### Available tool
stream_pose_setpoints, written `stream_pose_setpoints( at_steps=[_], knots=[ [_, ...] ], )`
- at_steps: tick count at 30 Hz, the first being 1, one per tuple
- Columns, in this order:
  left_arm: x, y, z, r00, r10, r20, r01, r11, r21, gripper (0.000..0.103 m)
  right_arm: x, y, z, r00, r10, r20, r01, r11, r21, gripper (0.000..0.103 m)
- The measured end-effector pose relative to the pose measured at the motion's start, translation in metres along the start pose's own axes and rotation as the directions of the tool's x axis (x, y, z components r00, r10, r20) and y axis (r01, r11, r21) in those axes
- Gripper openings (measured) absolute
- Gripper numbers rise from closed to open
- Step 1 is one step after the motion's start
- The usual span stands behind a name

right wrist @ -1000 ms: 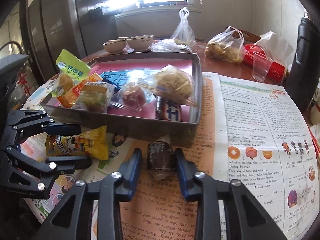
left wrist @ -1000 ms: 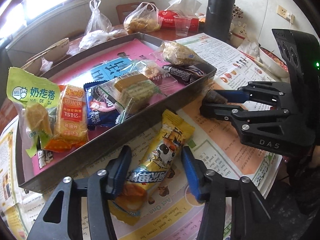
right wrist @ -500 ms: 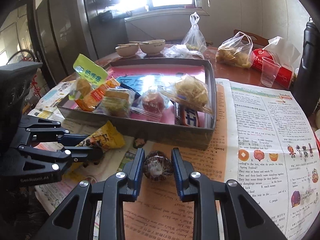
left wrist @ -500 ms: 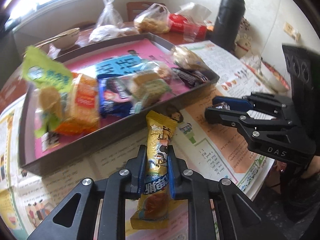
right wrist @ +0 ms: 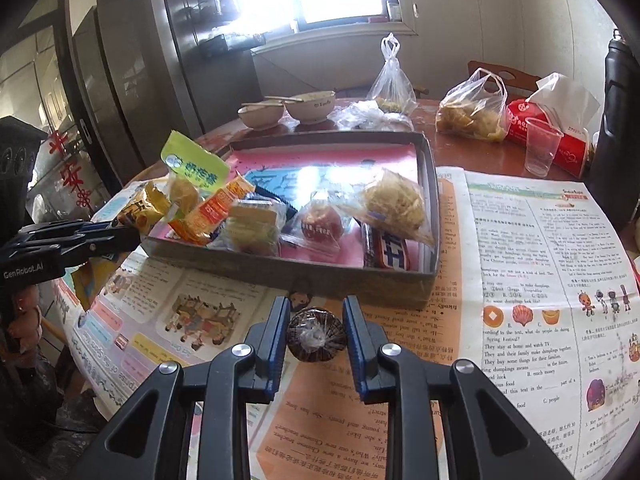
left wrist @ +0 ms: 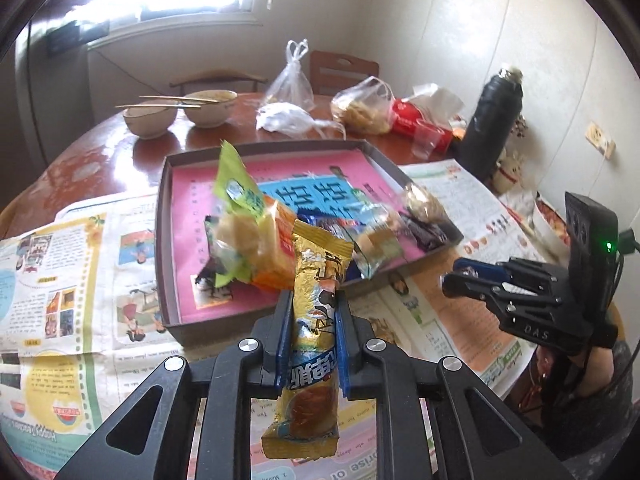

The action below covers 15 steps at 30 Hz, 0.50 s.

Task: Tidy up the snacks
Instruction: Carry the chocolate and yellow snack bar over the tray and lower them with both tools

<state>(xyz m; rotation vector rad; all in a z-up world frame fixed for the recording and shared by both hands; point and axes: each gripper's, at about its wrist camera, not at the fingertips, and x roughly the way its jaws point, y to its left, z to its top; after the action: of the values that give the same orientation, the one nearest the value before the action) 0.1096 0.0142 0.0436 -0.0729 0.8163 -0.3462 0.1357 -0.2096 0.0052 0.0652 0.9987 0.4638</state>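
My left gripper (left wrist: 312, 300) is shut on a long yellow snack packet (left wrist: 316, 320), held upright in the air just before the front wall of the grey tray (left wrist: 168, 240). The tray has a pink liner and holds several wrapped snacks, among them a green packet (left wrist: 236, 192) and an orange one (left wrist: 276, 240). My right gripper (right wrist: 316, 302) is shut on a small dark round snack in clear wrap (right wrist: 316, 338), low over the newspaper in front of the tray (right wrist: 280, 272). From the right wrist, the left gripper (right wrist: 134, 236) shows at the left edge with the yellow packet (right wrist: 140, 208).
Newspaper (right wrist: 540, 240) covers the near part of the round wooden table. Behind the tray stand two bowls with chopsticks (left wrist: 180, 112), plastic bags (left wrist: 360, 108), a red tissue box (right wrist: 560, 136), a clear cup (right wrist: 540, 146) and a black flask (left wrist: 492, 120).
The left gripper's fingers closed on the yellow packet, which lay on the newspaper, and lifted it up toward the tray. The right gripper stayed shut on the dark snack, hardly moving.
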Motion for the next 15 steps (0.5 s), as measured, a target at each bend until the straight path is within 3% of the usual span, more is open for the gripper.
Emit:
stream_pose_setpoints(
  at_steps=[15],
  knots=[
    [0.023, 0.005, 0.031, 0.999, 0.039, 0.014, -0.038, 0.997, -0.071, 0.019, -0.008, 0.007, 0.037, 0.997, 0.008, 0.083, -0.008, 1.000, 0.006, 0.028]
  ],
)
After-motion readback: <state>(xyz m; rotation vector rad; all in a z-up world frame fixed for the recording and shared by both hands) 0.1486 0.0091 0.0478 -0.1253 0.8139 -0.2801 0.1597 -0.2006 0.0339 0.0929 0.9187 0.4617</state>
